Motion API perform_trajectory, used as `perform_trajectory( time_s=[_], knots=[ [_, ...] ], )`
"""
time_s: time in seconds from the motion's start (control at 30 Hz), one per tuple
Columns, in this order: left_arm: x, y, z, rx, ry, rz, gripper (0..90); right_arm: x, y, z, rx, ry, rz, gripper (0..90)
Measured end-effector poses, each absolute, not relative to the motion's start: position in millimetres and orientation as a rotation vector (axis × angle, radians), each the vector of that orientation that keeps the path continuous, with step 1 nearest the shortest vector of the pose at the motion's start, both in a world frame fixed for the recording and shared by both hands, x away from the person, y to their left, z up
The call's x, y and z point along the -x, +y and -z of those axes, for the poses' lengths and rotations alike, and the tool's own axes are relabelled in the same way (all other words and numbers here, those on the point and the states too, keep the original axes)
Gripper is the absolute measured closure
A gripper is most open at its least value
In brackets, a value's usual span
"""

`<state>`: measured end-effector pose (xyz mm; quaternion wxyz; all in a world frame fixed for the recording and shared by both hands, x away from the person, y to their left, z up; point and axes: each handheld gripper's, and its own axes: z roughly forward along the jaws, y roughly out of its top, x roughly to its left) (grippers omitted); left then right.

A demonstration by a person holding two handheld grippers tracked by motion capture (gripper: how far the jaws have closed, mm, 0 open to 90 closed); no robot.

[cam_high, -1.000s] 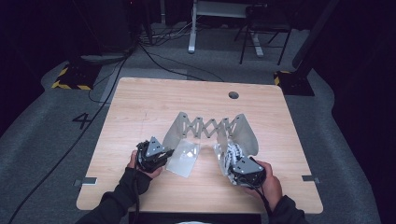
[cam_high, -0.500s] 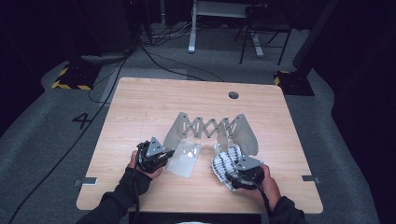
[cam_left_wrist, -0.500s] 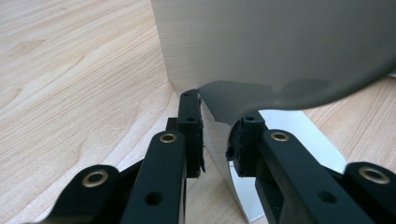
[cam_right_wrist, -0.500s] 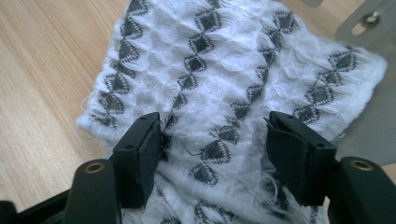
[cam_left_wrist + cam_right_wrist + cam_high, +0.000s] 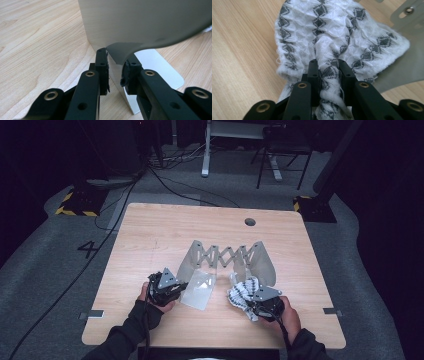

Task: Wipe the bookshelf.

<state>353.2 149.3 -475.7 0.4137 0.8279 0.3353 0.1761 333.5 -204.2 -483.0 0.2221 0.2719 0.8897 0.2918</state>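
Observation:
A white knitted cloth with dark grey diamonds [image 5: 242,291] [image 5: 332,27] lies bunched in front of the right grey panel [image 5: 262,262] of a scissor-lattice frame [image 5: 227,256]. My right gripper [image 5: 251,301] [image 5: 329,67] is shut on a fold of that cloth, and a ridge of it stands between the jaws. A thin grey plastic sheet [image 5: 198,290] [image 5: 140,22] lies in front of the left panel. My left gripper [image 5: 181,287] [image 5: 115,65] is shut on its near edge, and the sheet curls up and over the jaws.
The wooden table [image 5: 150,235] has a round cable hole [image 5: 250,222] near its far right. A metal panel with a rivet [image 5: 409,65] lies just right of the cloth. Cables and a desk leg are on the floor beyond the table.
My right gripper has drawn the cloth out from the right panel toward the table's front edge, so more of its pattern is bunched in view. The left gripper has stayed put.

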Motion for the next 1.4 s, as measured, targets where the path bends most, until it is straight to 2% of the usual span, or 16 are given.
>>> perform_trajectory(
  time_s=[0.47,0.6,0.83,0.97,1.13,1.4],
  knots=[
    [-351.5,147.7,475.5,-2.069,0.861,-0.388,76.6,-315.5,-205.8,454.7,-0.707,2.161,-0.84,77.6],
    [-350.6,147.6,475.4,-2.07,0.855,-0.389,76.5,-309.4,-209.6,439.2,-0.686,2.072,-0.875,77.6],
    [-351.9,145.3,475.3,-2.074,0.848,-0.394,76.6,-308.8,-221.5,386.3,-0.656,1.838,-0.939,77.6],
    [-352.0,142.4,475.4,-2.077,0.846,-0.4,76.6,-315.4,-221.9,376.1,-0.655,1.796,-0.928,77.6],
    [-352.6,142.3,476.4,-2.071,0.852,-0.383,76.6,-321.2,-217.8,380.8,-0.648,1.833,-0.904,77.5],
    [-351.5,142.8,476.8,-2.066,0.85,-0.383,76.8,-324.9,-200.5,415.3,-0.604,1.992,-0.791,77.6]
  ],
)
